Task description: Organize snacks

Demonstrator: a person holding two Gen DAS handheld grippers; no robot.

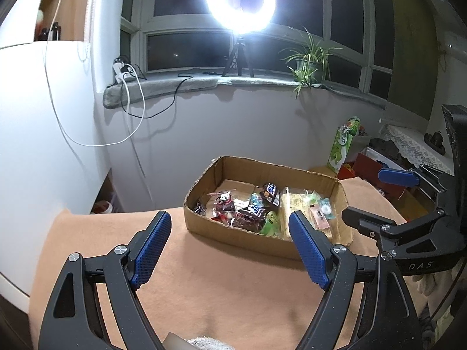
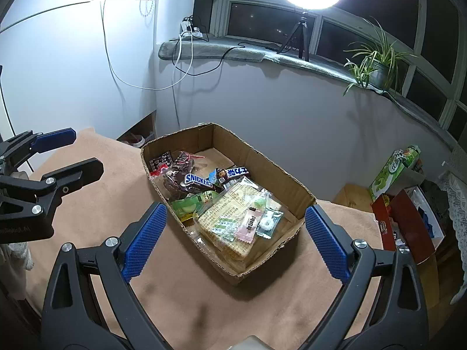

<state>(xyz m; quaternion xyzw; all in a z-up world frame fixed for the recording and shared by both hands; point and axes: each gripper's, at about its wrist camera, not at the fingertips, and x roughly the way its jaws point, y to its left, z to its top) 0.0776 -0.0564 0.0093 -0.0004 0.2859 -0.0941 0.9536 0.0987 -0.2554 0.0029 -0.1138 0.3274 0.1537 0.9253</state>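
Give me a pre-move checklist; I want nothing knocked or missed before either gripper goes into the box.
1. Left gripper open and empty: ok.
2. Right gripper open and empty: ok.
3. Box open-topped, upright on the cloth: ok.
4. Snacks all inside the box, Snickers and wafers on top: ok.
5. Grippers apart, not touching: ok.
6. What lies beneath the top snacks: cannot tell.

Lying matt and corrugated, the cardboard box (image 2: 280, 175); gleaming glossy, plastic snack wrappers (image 2: 198, 181); covering the table, soft napped cloth (image 2: 96, 218)
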